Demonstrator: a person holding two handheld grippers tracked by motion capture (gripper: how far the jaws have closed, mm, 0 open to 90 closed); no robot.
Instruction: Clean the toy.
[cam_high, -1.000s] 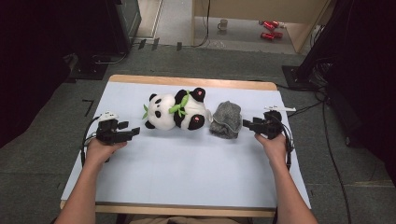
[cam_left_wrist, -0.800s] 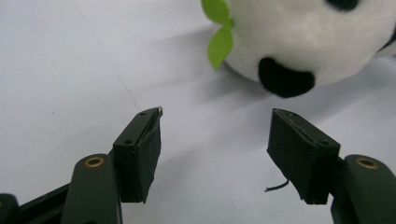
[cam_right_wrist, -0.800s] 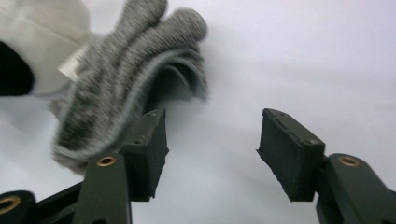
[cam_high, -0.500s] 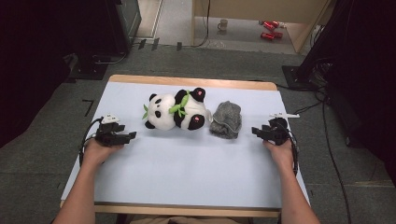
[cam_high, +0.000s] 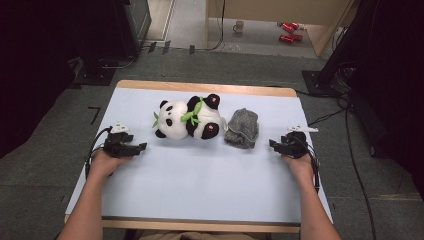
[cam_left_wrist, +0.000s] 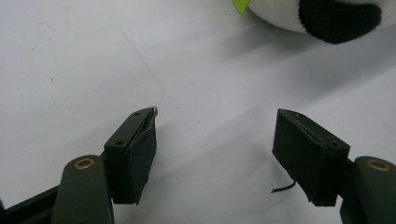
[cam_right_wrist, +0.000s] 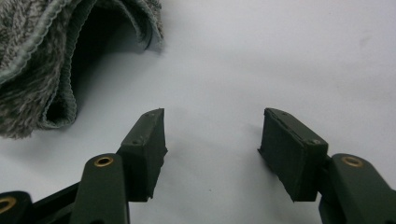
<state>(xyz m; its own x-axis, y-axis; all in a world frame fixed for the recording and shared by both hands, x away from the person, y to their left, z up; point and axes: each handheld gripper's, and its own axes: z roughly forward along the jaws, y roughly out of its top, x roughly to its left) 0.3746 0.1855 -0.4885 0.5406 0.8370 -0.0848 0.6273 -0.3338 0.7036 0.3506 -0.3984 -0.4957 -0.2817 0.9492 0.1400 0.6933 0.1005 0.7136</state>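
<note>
A black-and-white plush panda with a green leaf lies on its side at the middle back of the pale table; one black paw shows at the top of the left gripper view. A grey knitted hat rests just right of the panda, its opening facing my right gripper. My left gripper sits low on the table left of the panda, open and empty. Right of the hat, my right gripper is open with nothing between its jaws.
The table's wooden edge runs along the back. Beyond it on the floor are cables, a mug and red objects. Dark equipment stands at both sides. The person's forearms come in from the near edge.
Both grippers have drawn back toward the near side and lowered to the table. The right gripper moved away from the hat. Panda and hat have not moved.
</note>
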